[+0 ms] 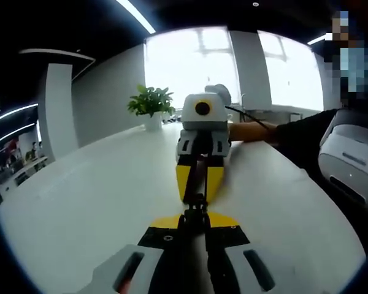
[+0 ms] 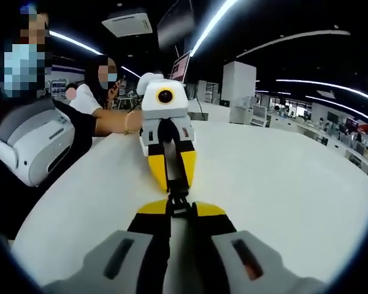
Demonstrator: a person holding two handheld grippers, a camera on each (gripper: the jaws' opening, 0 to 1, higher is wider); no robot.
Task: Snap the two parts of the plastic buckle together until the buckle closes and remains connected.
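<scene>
Buckle (image 1: 196, 205) sits in the lower centre of the left gripper view, a small dark piece between the two grippers, which meet nose to nose over the white counter (image 1: 80, 202). The left gripper (image 1: 195, 222) rises from the bottom edge with its jaws closed on the near end of the buckle, and the right gripper (image 1: 199, 184) comes from the middle of the frame, its yellow jaws pinched on the strap and far end. A potted plant (image 1: 151, 104) stands in the upper centre-left by the bright window. In the right gripper view the buckle (image 2: 178, 202) again lies at lower centre; the right gripper (image 2: 180, 215) holds it from below, and the left gripper (image 2: 173, 177) clamps it from above. A person's arm (image 2: 110, 122) rests on the counter (image 2: 282, 184) at upper left.
</scene>
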